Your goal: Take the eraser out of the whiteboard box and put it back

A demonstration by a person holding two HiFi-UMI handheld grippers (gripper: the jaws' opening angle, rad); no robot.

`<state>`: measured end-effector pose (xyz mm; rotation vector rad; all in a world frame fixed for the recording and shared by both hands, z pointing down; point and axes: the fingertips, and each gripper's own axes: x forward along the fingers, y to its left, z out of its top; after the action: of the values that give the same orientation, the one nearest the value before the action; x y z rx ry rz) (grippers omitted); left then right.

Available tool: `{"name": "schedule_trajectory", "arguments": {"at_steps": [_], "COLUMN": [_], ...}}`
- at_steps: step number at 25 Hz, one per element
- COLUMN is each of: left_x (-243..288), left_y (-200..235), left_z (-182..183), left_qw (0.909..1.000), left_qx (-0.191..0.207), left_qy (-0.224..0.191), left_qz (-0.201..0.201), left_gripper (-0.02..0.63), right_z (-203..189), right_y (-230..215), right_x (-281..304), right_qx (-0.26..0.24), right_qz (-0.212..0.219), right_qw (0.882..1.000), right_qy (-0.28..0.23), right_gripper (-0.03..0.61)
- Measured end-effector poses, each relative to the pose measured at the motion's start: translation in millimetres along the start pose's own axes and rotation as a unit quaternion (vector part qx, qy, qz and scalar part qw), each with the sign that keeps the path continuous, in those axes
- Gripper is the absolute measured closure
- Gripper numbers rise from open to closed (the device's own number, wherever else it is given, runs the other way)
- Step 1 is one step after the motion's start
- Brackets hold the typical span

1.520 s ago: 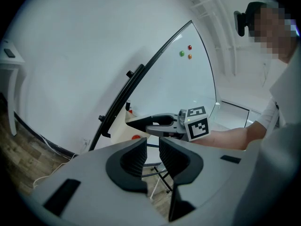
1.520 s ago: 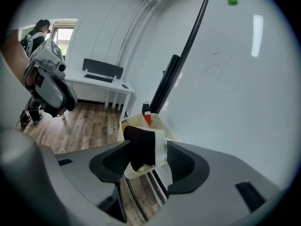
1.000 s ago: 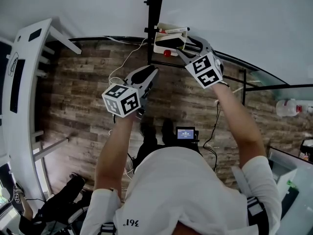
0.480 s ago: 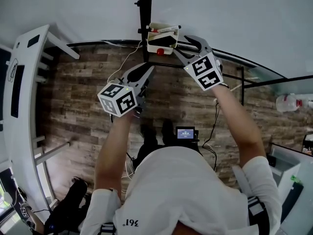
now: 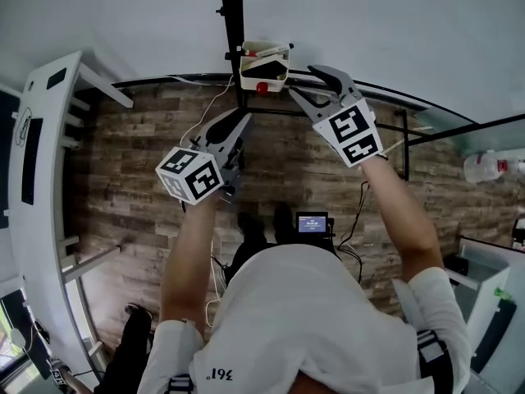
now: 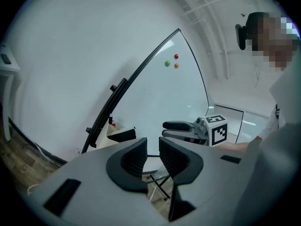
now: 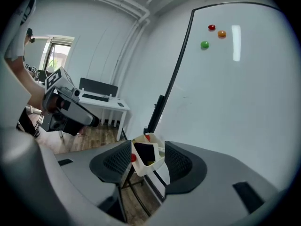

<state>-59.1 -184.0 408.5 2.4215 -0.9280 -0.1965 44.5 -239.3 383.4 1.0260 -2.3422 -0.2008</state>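
- A wood-plank floor (image 5: 131, 171) lies below. The whiteboard (image 5: 377, 23) fills the top of the head view, and a long white table (image 5: 37, 138) runs down the left edge.
- The cream whiteboard box (image 5: 264, 71) hangs at the board's lower edge, just beside a black upright post (image 5: 236, 15). The eraser (image 7: 145, 152) is dark and sits inside the box, not taken out.
- The right hand-held gripper (image 5: 303, 84) is just right of the box with its jaws spread wide. In the right gripper view the box stands framed between them, with no pad pressing on it.
- The left hand-held gripper (image 5: 239, 120) hovers below and left of the box, apart from it. Its jaws are drawn almost together, with only a thin slit between them and nothing in it.
- Open floor lies between the table and the board. The post hems in the box's left side, and the stand's black rails (image 5: 408, 150) cross the space under the right arm.
- High on the board are a red magnet (image 7: 211, 28), an orange magnet (image 7: 221, 33) and a green magnet (image 7: 204, 44).
- A red knob (image 5: 262, 89) sits on the box front.
- A small lit screen (image 5: 312, 223) is near the person's waist, a clear bottle (image 5: 486, 169) is far right, and a white cable (image 5: 205, 113) trails over the floor.
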Motion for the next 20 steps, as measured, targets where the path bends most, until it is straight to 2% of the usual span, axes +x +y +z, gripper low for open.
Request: {"name": "schedule_trajectory", "arguments": {"at_steps": [4,12,20], "left_x": [-4.4,-15.9,-32.4], "left_y": [-11.1,-29.8,-44.8], "left_z": [4.7,10.8,13.4], "left_qw": [1.0000,0.9998,0.9997], "left_qx": [0.006,0.011,0.007], "left_qy": [-0.004,-0.012,-0.020], "left_qz": [-0.007,-0.012,-0.013], "left_gripper": [0.531,0.531,0.531], "right_z": [1.7,9.1,10.0], "right_y": [-1.3,0.5,3.3], "right_x": [-18.1,-51.0,-70.4], "right_qx": [0.020,0.059,0.091], "right_qz": [-0.009,-0.025,-0.039], "right_qw": [1.000,0.997,0.993], "right_qy": [-0.011,-0.039,-0.061], "right_gripper": [0.362,0.458,0.486]}}
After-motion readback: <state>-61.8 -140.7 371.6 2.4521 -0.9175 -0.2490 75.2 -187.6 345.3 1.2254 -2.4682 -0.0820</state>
